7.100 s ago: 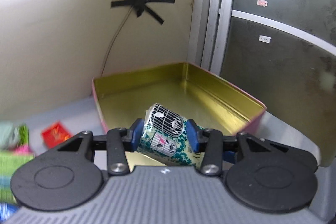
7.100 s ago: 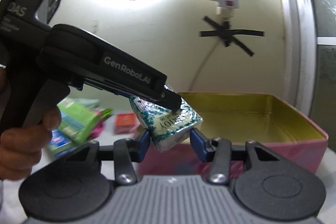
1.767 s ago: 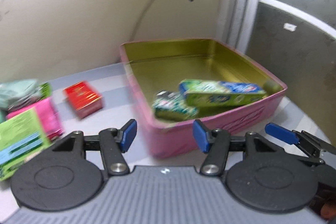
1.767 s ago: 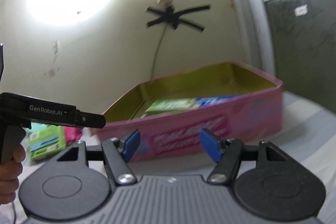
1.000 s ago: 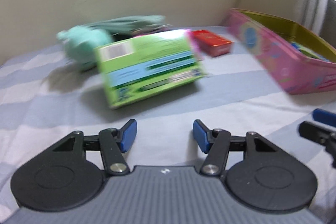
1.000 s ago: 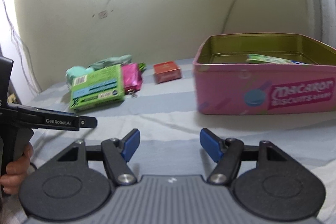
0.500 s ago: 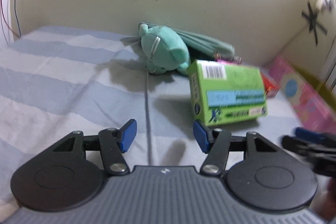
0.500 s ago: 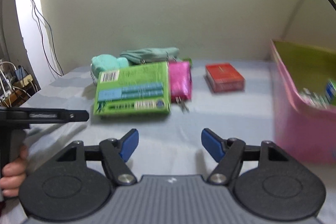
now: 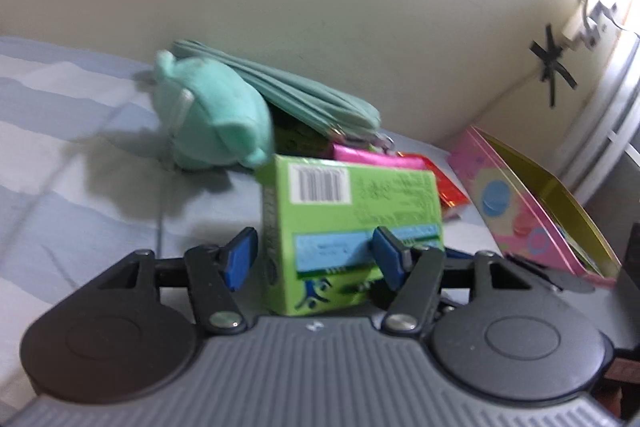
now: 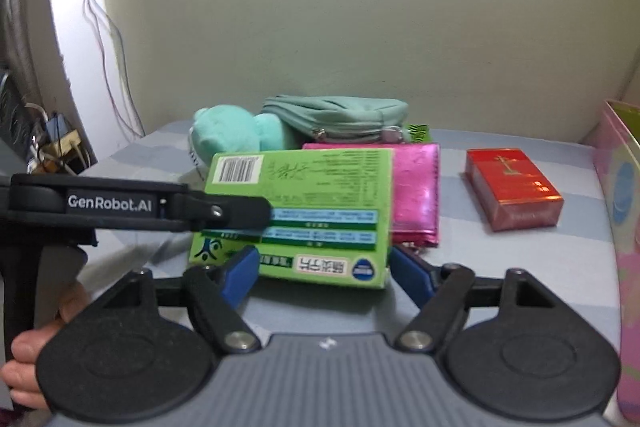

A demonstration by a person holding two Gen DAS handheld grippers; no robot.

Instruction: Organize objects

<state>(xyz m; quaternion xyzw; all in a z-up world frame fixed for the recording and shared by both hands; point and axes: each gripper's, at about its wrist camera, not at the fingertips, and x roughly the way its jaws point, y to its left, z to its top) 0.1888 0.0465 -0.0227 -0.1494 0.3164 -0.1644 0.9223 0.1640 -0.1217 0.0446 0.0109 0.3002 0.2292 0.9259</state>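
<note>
A green carton point(image 9: 352, 211) with a barcode lies flat on the striped cloth, seen also as the green carton point(image 10: 304, 211) in the right wrist view. My left gripper point(image 9: 316, 259) hangs over its near end, jaws opening; the left pad is clear of the carton's side and the right pad point(image 9: 390, 259) sits over its top. From the right wrist view, the left gripper point(image 10: 256, 215) reaches across the carton from the left. My right gripper point(image 10: 326, 273) faces the carton's near edge, jaws opening, pads not pressing on it.
Behind the carton lie a teal plush toy point(image 10: 232, 135), a teal pouch point(image 10: 340, 115), a magenta packet point(image 10: 416, 195) and a red box point(image 10: 512, 187). The pink tin point(image 9: 532, 211) stands at the right. A hand point(image 10: 28, 359) grips the left tool. Cables point(image 10: 52, 143) lie far left.
Both grippers have closed in on the green carton, which now fills the space at their fingers. Both pairs of jaws stand wider. The left view has rolled; the tin slid to the right.
</note>
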